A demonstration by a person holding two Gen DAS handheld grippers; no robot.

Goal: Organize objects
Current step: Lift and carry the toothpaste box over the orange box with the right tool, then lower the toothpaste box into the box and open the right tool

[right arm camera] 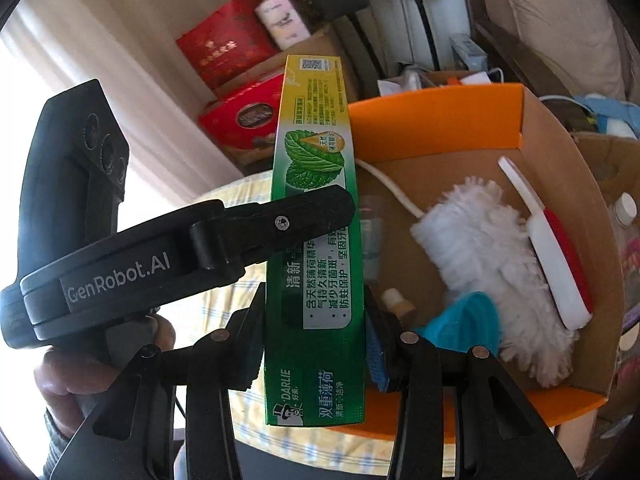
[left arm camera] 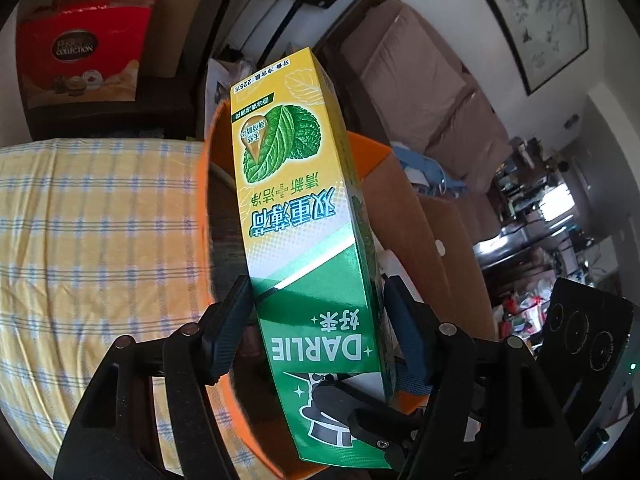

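Observation:
A green and yellow Darlie toothpaste box (left arm camera: 296, 200) is held in the air by both grippers. My left gripper (left arm camera: 316, 320) is shut on its wide faces near the green end, a pad against each side. My right gripper (right arm camera: 316, 340) is shut on the same toothpaste box (right arm camera: 316, 216) across its narrow sides, lower down. One left fingertip (right arm camera: 316, 208) lies across the box's face in the right wrist view. The right gripper's finger (left arm camera: 360, 412) crosses the box's bottom end in the left wrist view. The box hangs beside the rim of an orange-edged cardboard box (right arm camera: 436, 120).
Inside the cardboard box lie a white fluffy duster (right arm camera: 480, 248), a red and white brush (right arm camera: 560, 264), a blue cloth (right arm camera: 468, 320) and a small bottle (right arm camera: 396, 300). A yellow checked bedspread (left arm camera: 100, 220) lies below. Red gift boxes (right arm camera: 236, 116) are stacked behind, a brown sofa (left arm camera: 424, 80) to the right.

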